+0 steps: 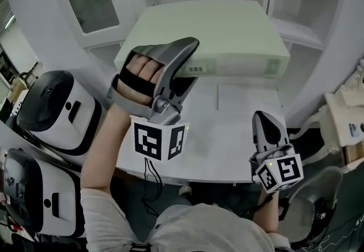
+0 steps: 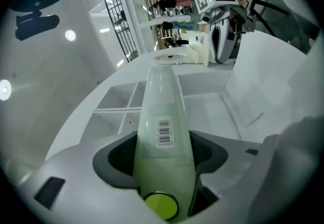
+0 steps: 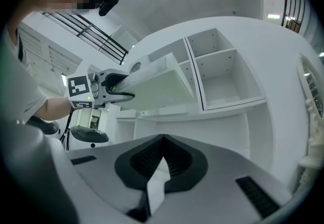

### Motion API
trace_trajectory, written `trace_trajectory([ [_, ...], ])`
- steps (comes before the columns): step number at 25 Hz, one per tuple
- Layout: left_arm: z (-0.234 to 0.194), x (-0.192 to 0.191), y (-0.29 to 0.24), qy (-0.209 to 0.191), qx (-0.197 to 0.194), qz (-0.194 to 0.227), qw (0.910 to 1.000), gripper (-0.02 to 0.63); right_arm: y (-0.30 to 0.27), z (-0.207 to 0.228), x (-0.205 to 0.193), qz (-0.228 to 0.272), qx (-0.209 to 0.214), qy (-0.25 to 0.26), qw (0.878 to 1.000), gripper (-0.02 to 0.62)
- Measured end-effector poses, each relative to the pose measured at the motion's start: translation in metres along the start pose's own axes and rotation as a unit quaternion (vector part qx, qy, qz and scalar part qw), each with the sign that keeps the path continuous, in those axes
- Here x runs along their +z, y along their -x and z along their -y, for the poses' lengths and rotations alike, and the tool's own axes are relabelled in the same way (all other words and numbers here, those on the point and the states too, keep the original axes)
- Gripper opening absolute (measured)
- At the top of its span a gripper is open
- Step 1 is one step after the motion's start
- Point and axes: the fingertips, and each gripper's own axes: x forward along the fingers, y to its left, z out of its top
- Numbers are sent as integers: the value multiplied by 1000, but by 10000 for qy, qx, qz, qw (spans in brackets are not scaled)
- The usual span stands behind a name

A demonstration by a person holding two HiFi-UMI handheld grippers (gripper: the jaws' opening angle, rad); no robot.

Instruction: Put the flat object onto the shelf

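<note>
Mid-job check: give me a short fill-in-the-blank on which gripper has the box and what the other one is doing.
1. The pale green box is clamped in the ___ gripper.
2. The white label on the box's edge, just past the jaws, shows a ___.
3. The right gripper, its jaws shut, holds ___.

Missing words: left; barcode; nothing. The first refers to the left gripper.

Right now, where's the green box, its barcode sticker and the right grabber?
green box (image 1: 219, 29): head view, middle of top face.
barcode sticker (image 2: 164, 132): left gripper view, sticker's centre.
right gripper (image 1: 264, 117): head view, between its fingertips.
</note>
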Motion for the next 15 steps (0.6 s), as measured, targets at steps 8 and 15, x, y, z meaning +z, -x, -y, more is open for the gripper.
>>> trace_trajectory([
  [8,11,-20,-34,-17,-62,172,9998,298,-5,7,-1,-88,-415,123,9990,8],
  [15,35,-41,-60,36,-304,252,9992,298,-15,8,-5,-209,-690,195,9972,8],
])
